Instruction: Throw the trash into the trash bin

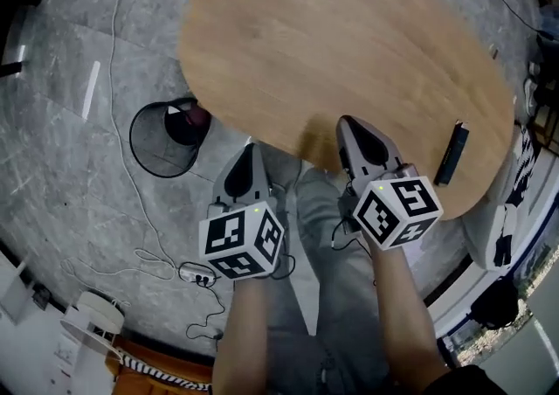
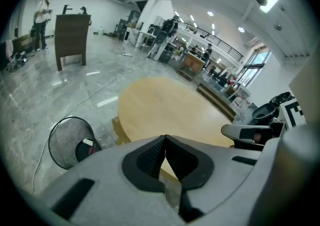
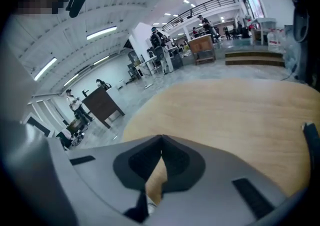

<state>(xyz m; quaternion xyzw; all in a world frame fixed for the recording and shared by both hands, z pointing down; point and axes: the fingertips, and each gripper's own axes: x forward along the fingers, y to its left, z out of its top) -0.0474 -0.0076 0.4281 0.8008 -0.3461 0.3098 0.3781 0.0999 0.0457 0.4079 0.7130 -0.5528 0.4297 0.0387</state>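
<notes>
Head view: left gripper and right gripper both closed, empty, at wooden table edge. Trash bin centre left, dark item inside. Probably between pickups; next likely open on dark bar, right.

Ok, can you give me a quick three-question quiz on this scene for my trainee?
1. True or false: the left tongs and the right tongs are both shut and empty.
2. Relative to the wooden table, where does the mesh trash bin stand? A on it; B on the floor beside it; C on a chair.
3. What lies on the table near the right tongs?
Key: 1 true. 2 B. 3 a slim dark stick-shaped item.
</notes>
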